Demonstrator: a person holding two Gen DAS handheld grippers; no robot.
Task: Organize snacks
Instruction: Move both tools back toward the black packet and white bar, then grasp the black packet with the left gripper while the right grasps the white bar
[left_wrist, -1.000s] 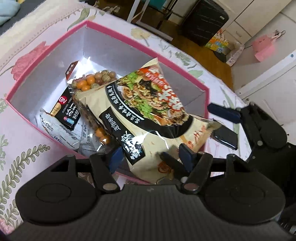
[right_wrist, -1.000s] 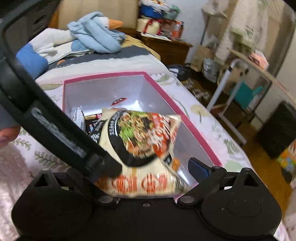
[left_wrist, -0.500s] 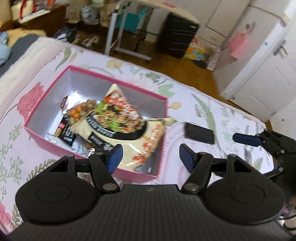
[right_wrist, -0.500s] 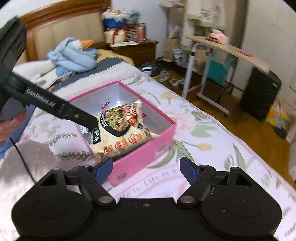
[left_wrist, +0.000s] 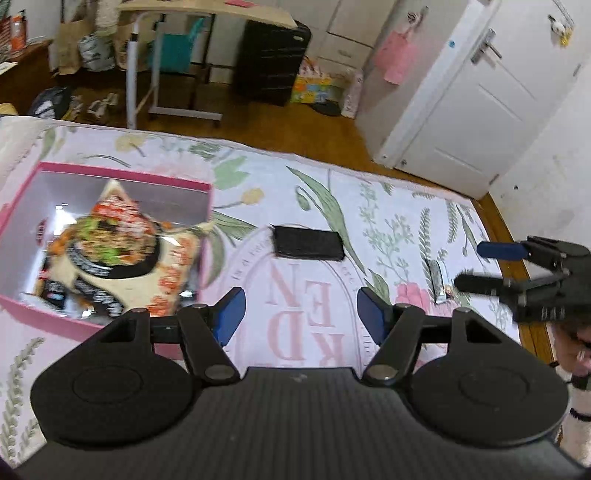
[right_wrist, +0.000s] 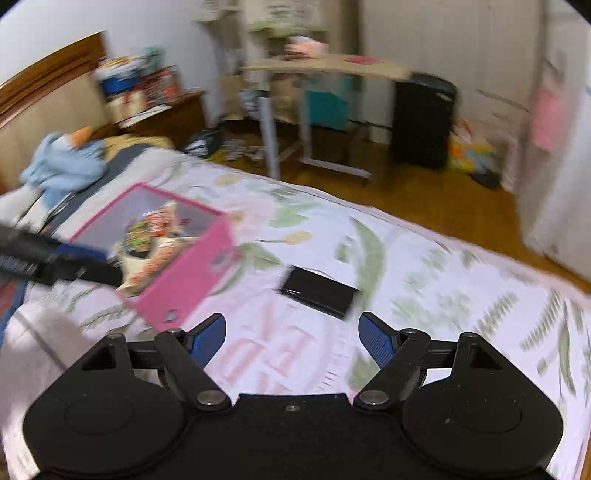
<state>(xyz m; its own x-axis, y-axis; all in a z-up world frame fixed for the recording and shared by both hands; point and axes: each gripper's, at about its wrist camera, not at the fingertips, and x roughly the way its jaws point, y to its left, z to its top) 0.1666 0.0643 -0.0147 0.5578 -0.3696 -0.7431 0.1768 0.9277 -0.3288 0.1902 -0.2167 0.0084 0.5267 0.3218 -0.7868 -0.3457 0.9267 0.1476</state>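
Looking along our left gripper (left_wrist: 300, 309), we see its blue-padded fingers spread wide with nothing between them, hovering above the floral bedspread (left_wrist: 388, 221). At the left sits the pink box (left_wrist: 122, 173), and the noodle packet (left_wrist: 122, 254) lies inside it, tilted, its lower edge leaning against the near wall, with other smaller snack packs half hidden beneath it. A black phone (left_wrist: 308, 243) lies flat on the bedspread, apart from the box, and a small silvery item (left_wrist: 436, 275) lies further right. Our right gripper (left_wrist: 480, 266) shows at the right edge, its fingers parted. From the right wrist, badly blurred, our right gripper (right_wrist: 292, 334) stands wide and empty over the bedspread (right_wrist: 424, 266); the pink box (right_wrist: 184, 273) with the noodle packet (right_wrist: 151, 236) sits at the left, the phone (right_wrist: 317, 291) just ahead, and the left gripper (right_wrist: 92, 264) reaches in from the left edge near the box.
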